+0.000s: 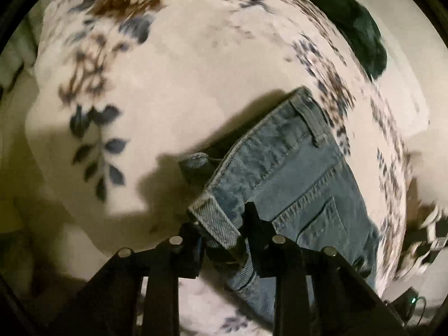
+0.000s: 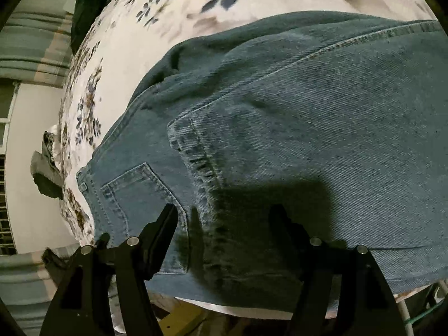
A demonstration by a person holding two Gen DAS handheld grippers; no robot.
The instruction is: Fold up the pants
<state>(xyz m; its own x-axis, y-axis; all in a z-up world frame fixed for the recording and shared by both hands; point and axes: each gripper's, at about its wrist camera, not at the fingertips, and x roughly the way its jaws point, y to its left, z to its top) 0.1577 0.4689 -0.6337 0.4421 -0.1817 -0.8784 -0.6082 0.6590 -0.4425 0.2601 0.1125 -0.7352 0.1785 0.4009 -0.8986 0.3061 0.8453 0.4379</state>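
Denim first: our left gripper (image 1: 224, 232) has its jaws clamped on a folded hem cuff of the jeans (image 1: 282, 179), with that fabric bunched between the black fingers (image 1: 253, 218). Pale blue wash, contrast stitching; in the left wrist view we see a back pocket (image 1: 322, 221) just beside the grip and the waistband with a belt loop at the far end. Our right gripper (image 2: 224, 224) hangs over the same jeans (image 2: 280, 117) with jaws spread wide, nothing gripped; its fingers (image 2: 165, 224) sit just above the cloth, casting a shadow on it, contact unclear. In that view a leg panel lies folded across the seat, pocket (image 2: 140, 196) near the left finger. Jeans lie on a white floral bedspread (image 1: 182, 64), near its front edge, which shows under the right gripper. Bare spread opens up beyond and to the left of the denim. At the far edge we see a dark green garment (image 1: 361, 36). Both grippers point steeply down.
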